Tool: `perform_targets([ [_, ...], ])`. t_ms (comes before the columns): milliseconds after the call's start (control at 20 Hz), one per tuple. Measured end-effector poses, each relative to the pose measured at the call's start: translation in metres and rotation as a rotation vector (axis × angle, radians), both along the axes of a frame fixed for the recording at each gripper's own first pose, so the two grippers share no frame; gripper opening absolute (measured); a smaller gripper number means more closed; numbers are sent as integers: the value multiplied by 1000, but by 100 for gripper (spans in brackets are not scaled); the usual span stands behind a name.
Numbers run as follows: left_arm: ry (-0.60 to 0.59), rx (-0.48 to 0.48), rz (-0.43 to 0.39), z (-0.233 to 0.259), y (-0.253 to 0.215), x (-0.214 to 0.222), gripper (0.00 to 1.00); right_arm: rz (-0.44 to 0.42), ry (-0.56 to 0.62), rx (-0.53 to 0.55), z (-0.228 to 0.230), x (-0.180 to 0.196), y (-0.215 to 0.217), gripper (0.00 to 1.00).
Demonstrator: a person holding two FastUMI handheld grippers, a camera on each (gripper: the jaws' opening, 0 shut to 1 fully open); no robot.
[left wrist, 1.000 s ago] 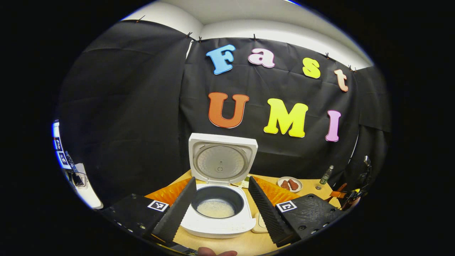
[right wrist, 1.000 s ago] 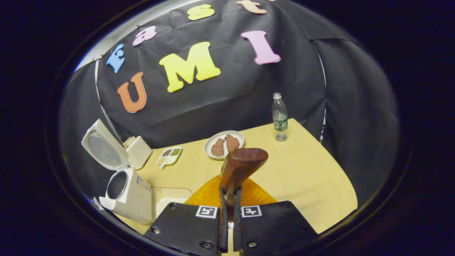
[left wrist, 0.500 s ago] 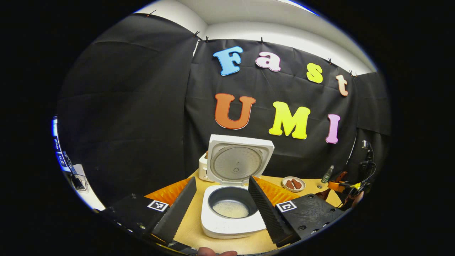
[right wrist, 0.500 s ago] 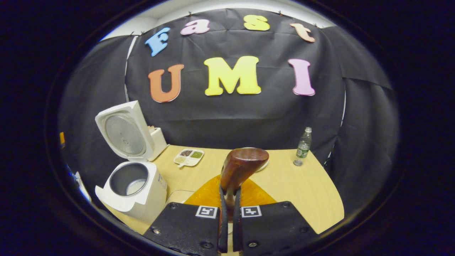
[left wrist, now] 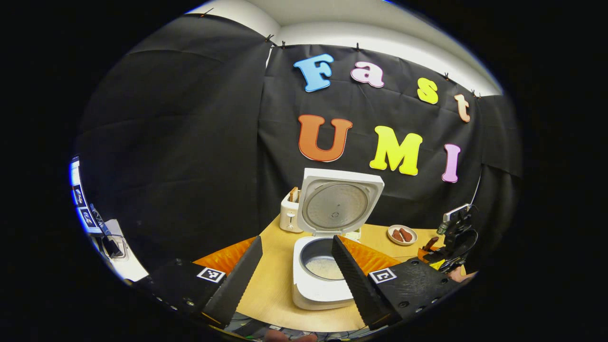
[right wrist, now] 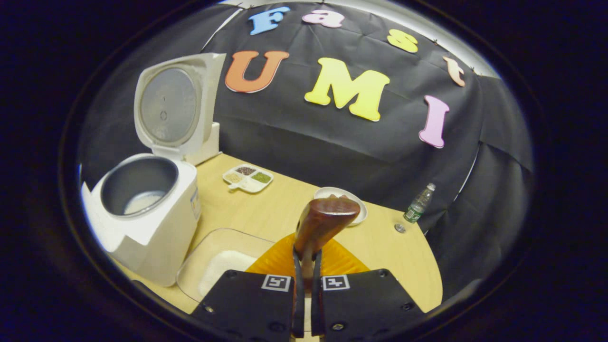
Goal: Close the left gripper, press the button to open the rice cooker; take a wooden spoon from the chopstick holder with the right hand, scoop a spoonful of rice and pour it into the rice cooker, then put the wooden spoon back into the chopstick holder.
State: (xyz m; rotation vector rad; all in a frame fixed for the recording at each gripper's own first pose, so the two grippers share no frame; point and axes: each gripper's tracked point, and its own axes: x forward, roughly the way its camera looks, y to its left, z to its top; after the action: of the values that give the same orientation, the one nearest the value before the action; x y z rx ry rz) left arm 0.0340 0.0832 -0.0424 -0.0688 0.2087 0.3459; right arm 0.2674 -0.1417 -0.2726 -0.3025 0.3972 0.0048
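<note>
We see rice cooker on bench, lid up, some rice inside, right claw clenched on wooden spoon to the cooker's right, rice tub beside cooker, left claw spread wide in front of cooker w/ nothing in it.

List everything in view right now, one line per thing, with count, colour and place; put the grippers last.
rice cooker: one, white, lid up, left part of the table; white rice in its pot
table: one, light wood
clear container: one, transparent, white rice inside, beside the cooker
divided dish: one, white, behind the cooker
plate: one, white, two brown pieces on it
bottle: one, clear, far table edge
bottle cap: one, near the bottle
toaster: one, white, behind the cooker
wooden spoon: one, dark brown, in the right gripper
left gripper: open, facing the cooker
right gripper: shut on the spoon's handle
</note>
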Motion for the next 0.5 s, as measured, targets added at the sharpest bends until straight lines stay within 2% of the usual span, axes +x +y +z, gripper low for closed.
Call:
perform_targets([
  [200,29,2,-15,-8,4,4,94,-15,7,-35,-19,3,8,11],
  [500,36,-1,-34,-12,7,9,95,15,84,171,-34,3,51,11],
])
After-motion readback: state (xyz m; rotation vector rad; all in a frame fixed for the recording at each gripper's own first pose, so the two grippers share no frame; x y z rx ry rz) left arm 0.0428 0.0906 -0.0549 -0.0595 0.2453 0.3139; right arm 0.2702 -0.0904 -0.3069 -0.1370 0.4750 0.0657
